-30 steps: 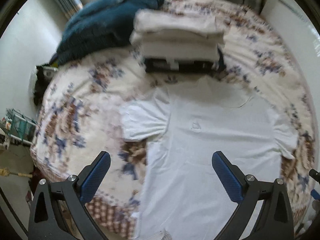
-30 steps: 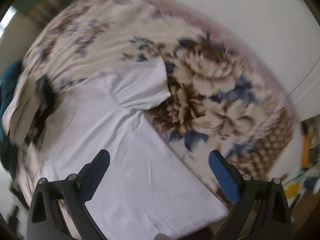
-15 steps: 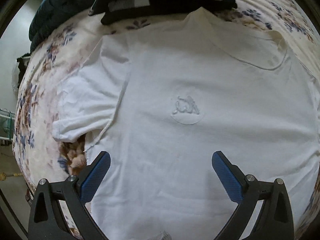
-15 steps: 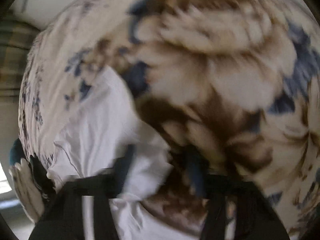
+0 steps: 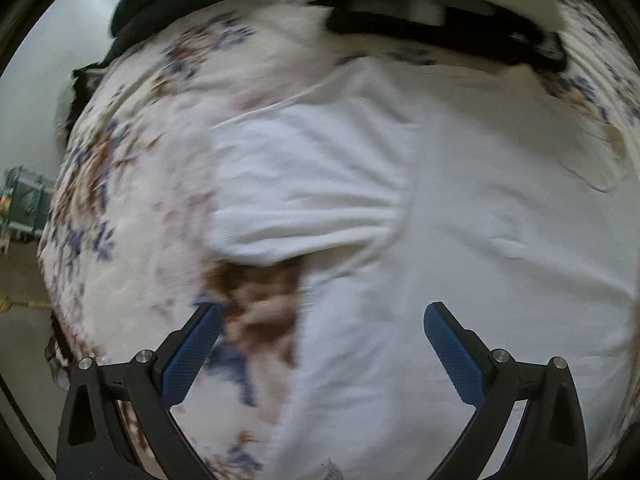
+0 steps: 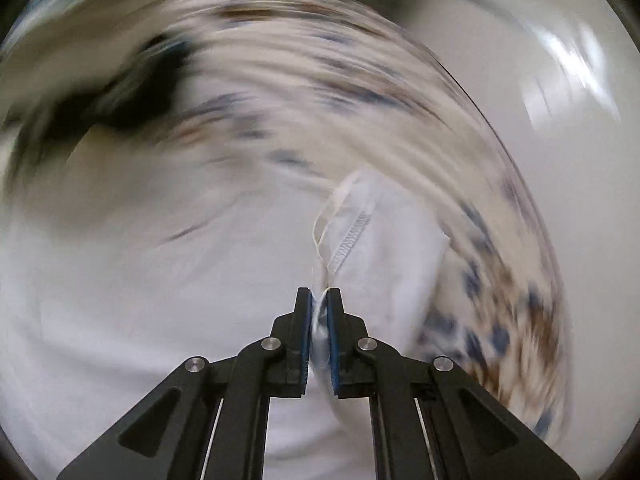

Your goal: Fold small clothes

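My right gripper pinches only the sleeve hem of the white t-shirt, left gripper spread empty above its other sleeve; thin bite may slip mid-swing.

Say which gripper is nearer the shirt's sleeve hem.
Right. The right gripper is shut on a sleeve hem; the left gripper hangs open above the shirt, touching nothing.

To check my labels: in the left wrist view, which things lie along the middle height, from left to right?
Teal rack → floral bedcover → shirt sleeve → body of the white T-shirt.
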A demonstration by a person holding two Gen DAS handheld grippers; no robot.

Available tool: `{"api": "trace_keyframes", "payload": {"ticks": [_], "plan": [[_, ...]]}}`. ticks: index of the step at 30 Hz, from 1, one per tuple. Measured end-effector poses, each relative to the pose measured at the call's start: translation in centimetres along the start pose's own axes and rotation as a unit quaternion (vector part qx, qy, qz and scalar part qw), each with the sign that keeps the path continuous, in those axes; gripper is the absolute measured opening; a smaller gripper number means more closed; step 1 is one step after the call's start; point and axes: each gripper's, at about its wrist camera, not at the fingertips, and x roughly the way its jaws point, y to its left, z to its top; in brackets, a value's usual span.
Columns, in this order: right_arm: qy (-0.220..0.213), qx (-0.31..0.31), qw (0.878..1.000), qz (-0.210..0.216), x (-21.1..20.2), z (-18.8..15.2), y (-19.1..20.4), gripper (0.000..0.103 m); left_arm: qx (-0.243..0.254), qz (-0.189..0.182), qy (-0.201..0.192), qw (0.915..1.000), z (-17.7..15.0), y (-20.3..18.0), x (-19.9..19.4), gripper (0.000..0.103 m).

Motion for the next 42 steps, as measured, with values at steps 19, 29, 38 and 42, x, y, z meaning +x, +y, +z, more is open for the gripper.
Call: {"api": "trace_keyframes", "payload": {"ticks": [19, 29, 38, 42], "plan": [[0.184, 0.087, 0.972, 0.118, 0.6, -7.2, -0.5, 0.055, -0.326, -0.265, 0.107, 0.9011, 0.0, 14.3, 10.0, 0.098], [0.218, 0.177, 0.957, 0.070, 2.4, -8.0, -2.9, 0.055, -0.289, -0.247, -0.022, 0.9246, 4.7, 12.4, 7.3, 0.006], [0.226, 0.195, 0.953, 0.056, 1.9, -9.2, -3.0, 0.055, 0.035, -0.266, -0.111, 0.9568, 5.5, -3.0, -0.5, 0.010], [0.242, 0.215, 0.945, 0.056, 2.1, -11.0, -5.8, 0.055, 0.107, -0.275, -0.071, 0.9527, 3.8, -7.3, -0.1, 0.026]]}}
